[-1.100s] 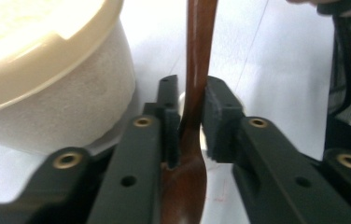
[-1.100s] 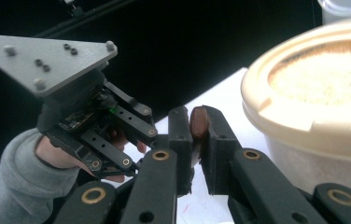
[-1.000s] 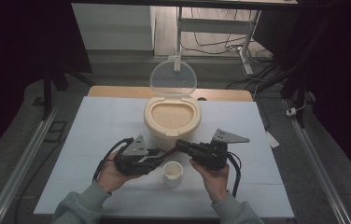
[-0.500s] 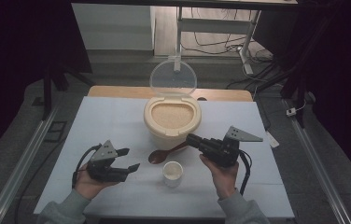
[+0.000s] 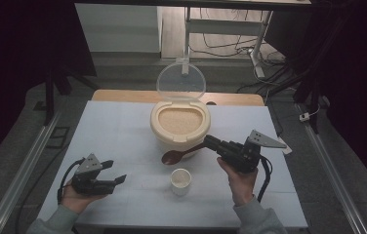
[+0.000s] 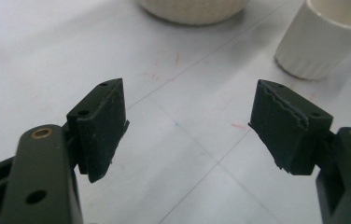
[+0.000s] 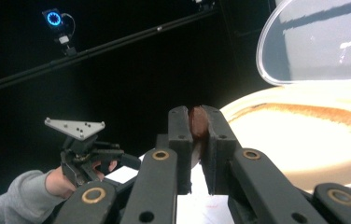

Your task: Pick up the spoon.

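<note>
Holding a spoon (image 5: 181, 153) by its handle, the right claw (image 5: 211, 142) is pinched tight; bowl end lies ahead, just short of the rice bin (image 5: 180, 122). Keep it level, lift over the rim, then dip. Cup (image 5: 180, 181) sits below-left. Left claw (image 6: 187, 126) spread, empty, well apart.

table (image 5: 123, 126) left half: open | centre: container (image 5: 180, 124), cup (image 5: 180, 181) block
</note>
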Action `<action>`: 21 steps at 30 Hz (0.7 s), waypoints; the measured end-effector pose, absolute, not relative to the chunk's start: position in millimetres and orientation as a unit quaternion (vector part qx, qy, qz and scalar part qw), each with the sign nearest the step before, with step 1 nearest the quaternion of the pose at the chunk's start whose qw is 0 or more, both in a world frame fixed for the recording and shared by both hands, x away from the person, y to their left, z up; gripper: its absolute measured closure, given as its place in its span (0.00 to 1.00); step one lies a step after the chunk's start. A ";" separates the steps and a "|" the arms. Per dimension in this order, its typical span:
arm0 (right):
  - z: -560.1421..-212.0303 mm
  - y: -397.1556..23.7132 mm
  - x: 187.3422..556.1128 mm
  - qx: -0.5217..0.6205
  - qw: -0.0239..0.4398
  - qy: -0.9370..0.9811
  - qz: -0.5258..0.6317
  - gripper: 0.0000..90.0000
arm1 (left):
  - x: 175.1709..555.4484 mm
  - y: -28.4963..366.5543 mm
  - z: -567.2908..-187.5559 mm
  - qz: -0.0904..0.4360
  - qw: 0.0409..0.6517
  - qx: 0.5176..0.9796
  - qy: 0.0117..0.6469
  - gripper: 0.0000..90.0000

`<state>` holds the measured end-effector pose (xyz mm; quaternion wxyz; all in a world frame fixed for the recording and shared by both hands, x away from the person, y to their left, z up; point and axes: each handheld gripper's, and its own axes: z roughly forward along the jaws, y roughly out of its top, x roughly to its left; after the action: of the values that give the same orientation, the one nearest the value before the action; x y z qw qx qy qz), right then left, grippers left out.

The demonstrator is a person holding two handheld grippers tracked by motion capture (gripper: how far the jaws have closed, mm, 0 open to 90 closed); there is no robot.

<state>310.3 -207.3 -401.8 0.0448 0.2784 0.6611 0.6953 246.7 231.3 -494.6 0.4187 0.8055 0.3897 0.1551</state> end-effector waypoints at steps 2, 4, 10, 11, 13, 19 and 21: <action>-399.6 -210.6 310.2 0.279 0.046 0.656 0.700 0.92 | 245.7 234.9 -496.0 0.156 0.418 0.804 0.393 0.29; -397.3 -213.9 309.9 0.279 0.050 0.652 0.703 0.92 | 244.9 237.9 -497.0 0.156 0.418 0.803 0.396 0.29; -391.5 -221.3 308.8 0.279 0.059 0.642 0.711 0.92 | 243.5 246.7 -499.8 0.156 0.416 0.797 0.409 0.27; -389.3 -223.8 308.4 0.280 0.063 0.639 0.714 0.92 | 243.5 247.5 -500.3 0.154 0.417 0.796 0.411 0.27; -387.6 -226.0 308.2 0.281 0.067 0.635 0.716 0.92 | 243.3 248.9 -501.0 0.153 0.416 0.796 0.413 0.27; -385.4 -229.8 310.0 0.284 0.076 0.628 0.721 0.92 | 244.0 248.8 -501.8 0.149 0.416 0.797 0.413 0.27; -385.0 -230.2 310.8 0.283 0.077 0.627 0.721 0.92 | 244.0 248.0 -502.2 0.149 0.415 0.798 0.411 0.27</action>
<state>310.8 -230.2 -385.0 0.0770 0.2832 0.6275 0.7212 244.0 248.0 -502.2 0.4145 0.7981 0.4111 0.1489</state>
